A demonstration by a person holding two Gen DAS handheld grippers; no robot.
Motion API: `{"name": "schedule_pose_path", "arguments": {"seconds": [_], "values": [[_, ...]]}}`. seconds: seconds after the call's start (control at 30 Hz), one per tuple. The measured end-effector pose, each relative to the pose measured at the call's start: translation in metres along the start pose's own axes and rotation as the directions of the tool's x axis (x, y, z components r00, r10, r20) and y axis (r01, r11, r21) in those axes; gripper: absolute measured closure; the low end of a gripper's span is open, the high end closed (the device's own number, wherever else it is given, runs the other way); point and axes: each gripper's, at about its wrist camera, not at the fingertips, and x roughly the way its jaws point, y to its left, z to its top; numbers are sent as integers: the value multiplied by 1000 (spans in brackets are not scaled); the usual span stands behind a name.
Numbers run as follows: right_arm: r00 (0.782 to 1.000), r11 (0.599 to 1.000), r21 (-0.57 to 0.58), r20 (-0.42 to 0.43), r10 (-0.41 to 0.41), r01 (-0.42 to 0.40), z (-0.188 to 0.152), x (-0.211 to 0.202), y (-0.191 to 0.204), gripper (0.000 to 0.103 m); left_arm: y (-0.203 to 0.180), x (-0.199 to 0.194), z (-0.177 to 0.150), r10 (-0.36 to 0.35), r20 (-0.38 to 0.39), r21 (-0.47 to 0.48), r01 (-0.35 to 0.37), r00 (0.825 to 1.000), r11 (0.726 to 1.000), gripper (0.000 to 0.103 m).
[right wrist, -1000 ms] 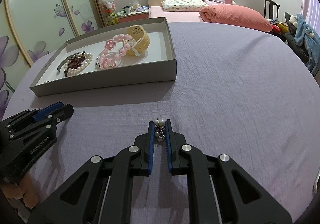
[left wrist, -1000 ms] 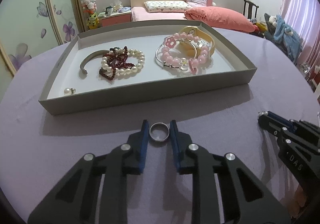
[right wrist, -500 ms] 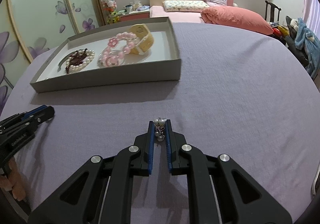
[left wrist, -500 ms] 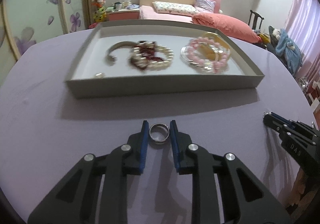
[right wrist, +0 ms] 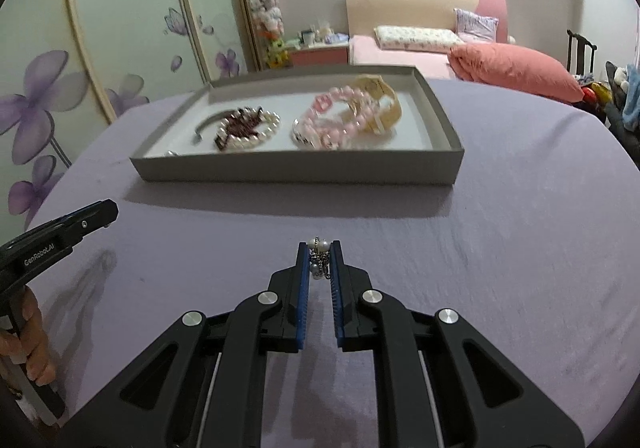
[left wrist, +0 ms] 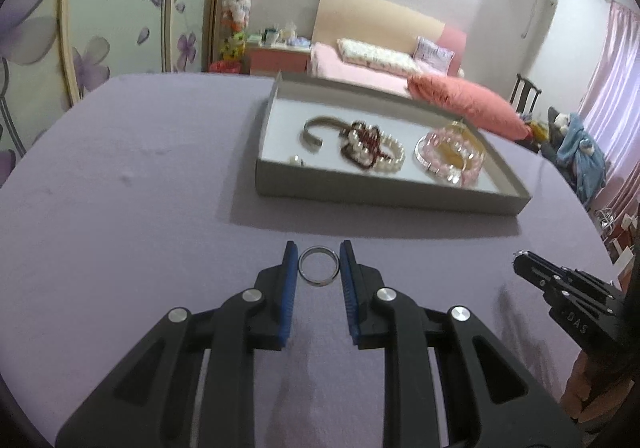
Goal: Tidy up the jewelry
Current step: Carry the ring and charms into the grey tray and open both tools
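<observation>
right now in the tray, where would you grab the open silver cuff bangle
Judging from both views, pinch the silver cuff bangle across its thin band at mid-arc, coming straight down from above. It lies flat on the tray floor. Its right end meets the pearl bracelet, so favour the freer left curve.

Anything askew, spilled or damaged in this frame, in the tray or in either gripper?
Nothing stands out. The left gripper holds a silver ring, the right gripper a pearl earring, and the bracelets lie inside the grey tray, though piled over one another.
</observation>
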Motion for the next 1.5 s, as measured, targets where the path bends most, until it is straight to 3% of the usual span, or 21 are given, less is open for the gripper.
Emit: {"name": "schedule_pose_path", "arguments": {"seconds": [0.33,0.57,0.93,1.2,1.5], "values": [[987,999,-31,161,-10,16,14,-31,11,92,-23,-37,3,-38,193,90,21,981,996,81],[966,997,-72,257,-7,27,20,-49,23,92,-31,-53,10,-60,259,112,32,964,993,81],[937,995,-94,350,-2,37,25,-65,33,92,-35,-65,9,-66,327,128,26,943,991,81],[933,995,-89,360,0,34,27,-64,33,92,-38,-69,6,-72,354,139,24,933,990,81],[933,995,-94,360,2,35,28,-64,35,92,-40,-68,7,-78,351,143,29,933,989,81]]}}
